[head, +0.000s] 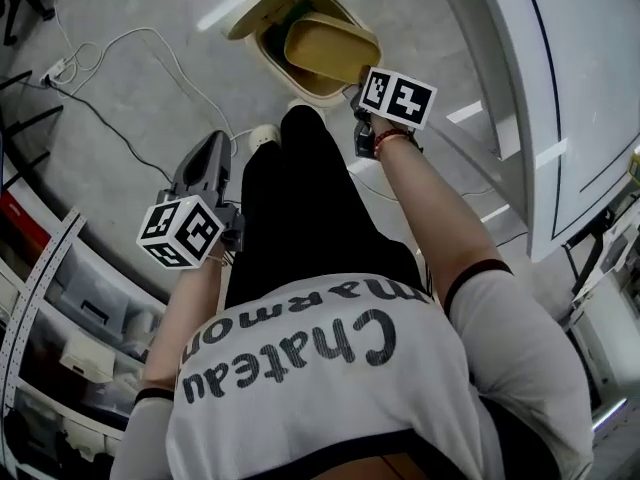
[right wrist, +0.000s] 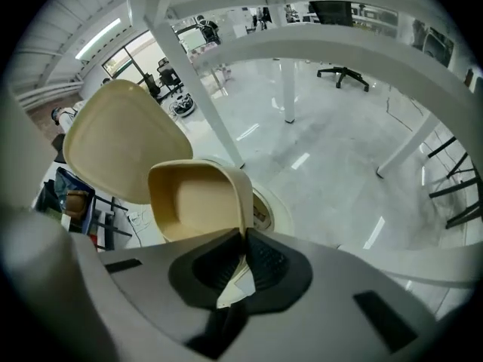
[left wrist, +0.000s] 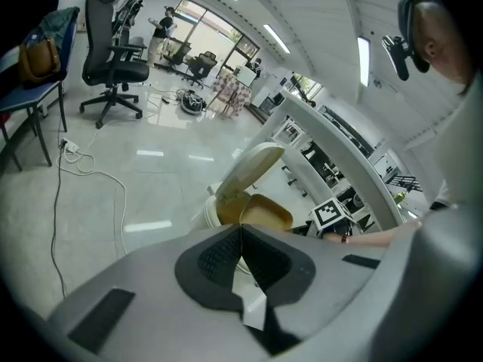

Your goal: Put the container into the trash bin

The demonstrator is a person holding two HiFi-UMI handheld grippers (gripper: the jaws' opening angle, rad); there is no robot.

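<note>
Cable (head: 110, 40) loops across the grey floor at far left, well apart from the work. Right of it, the left gripper (left wrist: 241, 231) hangs beside the person's dark trouser leg, its jaws pressed together with nothing between them. It looks parked there simply to keep it out of the way, since the job needs only one claw.

Further right and farther off stands the trash bin (head: 270, 56), its lid (head: 262, 4) tipped up and back so the mouth is open. The tan container (head: 330, 44) sits tilted over that mouth, its far end already dipping inside the rim and its near end raised. The right gripper (head: 356, 94) pinches the container's near wall edge-on, jaws clamped on the thin rim. Holding it by that one edge lets the body hang forward and down, so a release should probably drop it straight in. The task seems almost done, with only the letting-go left. At far right runs the edge of a white table (head: 545, 98).

As for writing, the person's white shirt (head: 330, 388) reads "Chateau" with "Marmon" beside it, the rest lost in a fold. A small label on the bin's rim is too small to read.
</note>
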